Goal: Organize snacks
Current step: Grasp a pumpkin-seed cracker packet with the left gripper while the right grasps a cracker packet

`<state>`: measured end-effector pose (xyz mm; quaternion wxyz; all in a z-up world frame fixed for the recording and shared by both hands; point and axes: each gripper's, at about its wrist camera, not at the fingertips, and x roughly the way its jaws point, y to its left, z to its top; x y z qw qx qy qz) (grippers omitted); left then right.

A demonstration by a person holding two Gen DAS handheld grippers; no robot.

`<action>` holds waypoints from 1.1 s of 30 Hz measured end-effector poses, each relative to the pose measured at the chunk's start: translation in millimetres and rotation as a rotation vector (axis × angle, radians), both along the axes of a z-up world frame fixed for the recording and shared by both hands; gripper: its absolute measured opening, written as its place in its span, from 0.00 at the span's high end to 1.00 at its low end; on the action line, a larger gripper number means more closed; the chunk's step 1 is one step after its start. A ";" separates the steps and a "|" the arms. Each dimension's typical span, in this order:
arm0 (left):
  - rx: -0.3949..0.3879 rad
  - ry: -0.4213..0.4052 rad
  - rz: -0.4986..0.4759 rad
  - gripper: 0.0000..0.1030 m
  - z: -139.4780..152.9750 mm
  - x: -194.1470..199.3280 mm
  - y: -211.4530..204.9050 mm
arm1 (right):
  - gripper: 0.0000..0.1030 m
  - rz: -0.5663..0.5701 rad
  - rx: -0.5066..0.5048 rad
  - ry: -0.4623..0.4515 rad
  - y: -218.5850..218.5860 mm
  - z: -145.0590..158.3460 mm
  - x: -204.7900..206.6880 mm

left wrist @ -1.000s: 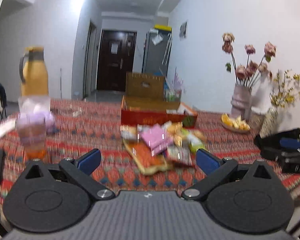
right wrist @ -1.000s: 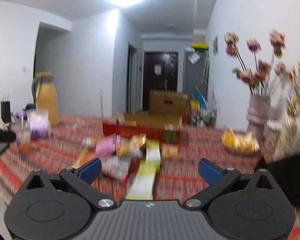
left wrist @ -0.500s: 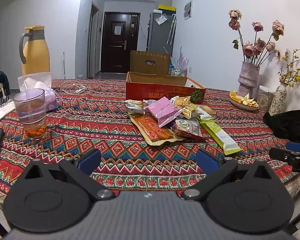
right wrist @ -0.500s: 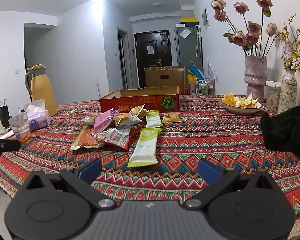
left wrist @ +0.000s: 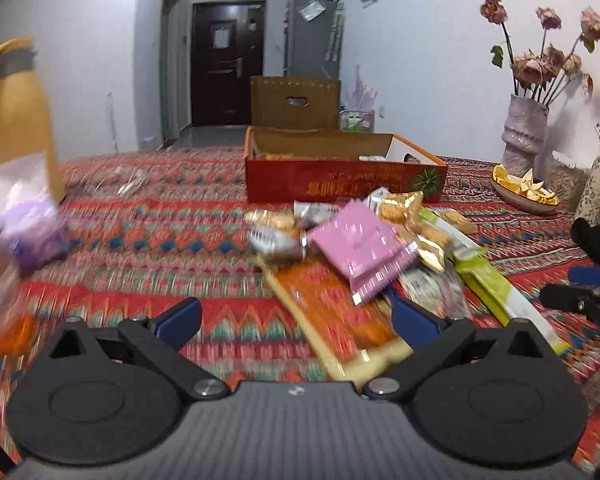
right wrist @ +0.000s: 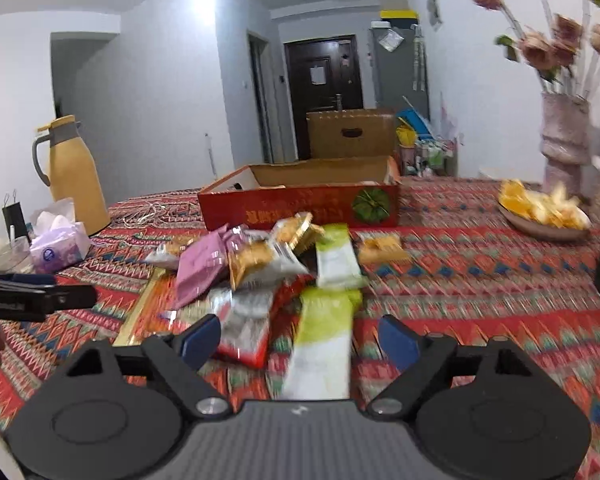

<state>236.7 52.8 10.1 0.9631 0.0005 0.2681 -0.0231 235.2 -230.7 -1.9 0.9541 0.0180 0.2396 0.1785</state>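
The snack packets (left wrist: 364, 256) lie heaped on the patterned tabletop (left wrist: 172, 232) just in front of the open red box (left wrist: 340, 178), a pink packet (left wrist: 360, 248) on top. The left tongs (left wrist: 296, 318) stand wide apart and empty, with an orange packet (left wrist: 332, 312) lying beyond them. The right tongs (right wrist: 300, 340) have just been closing but are still apart, gripping nothing, with a green packet (right wrist: 324, 332) lying between the 2 fingers, untouched.

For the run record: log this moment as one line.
phase: approach | left tool: open, empty | right tool: open, just narrowing, over long green-and-white packet | snack pile: on patterned cloth | red cardboard box: behind pile
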 end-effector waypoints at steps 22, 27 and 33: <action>-0.018 0.064 -0.243 0.44 -39.8 148.8 40.9 | 0.39 0.214 -0.043 0.096 60.9 -19.2 138.0; -0.030 0.124 -0.205 0.60 -43.0 152.5 44.4 | 0.42 0.207 -0.072 0.105 61.0 -16.6 133.8; -0.025 0.089 -0.172 0.61 -27.2 118.1 42.2 | 0.43 0.175 -0.133 0.094 62.2 -11.7 119.6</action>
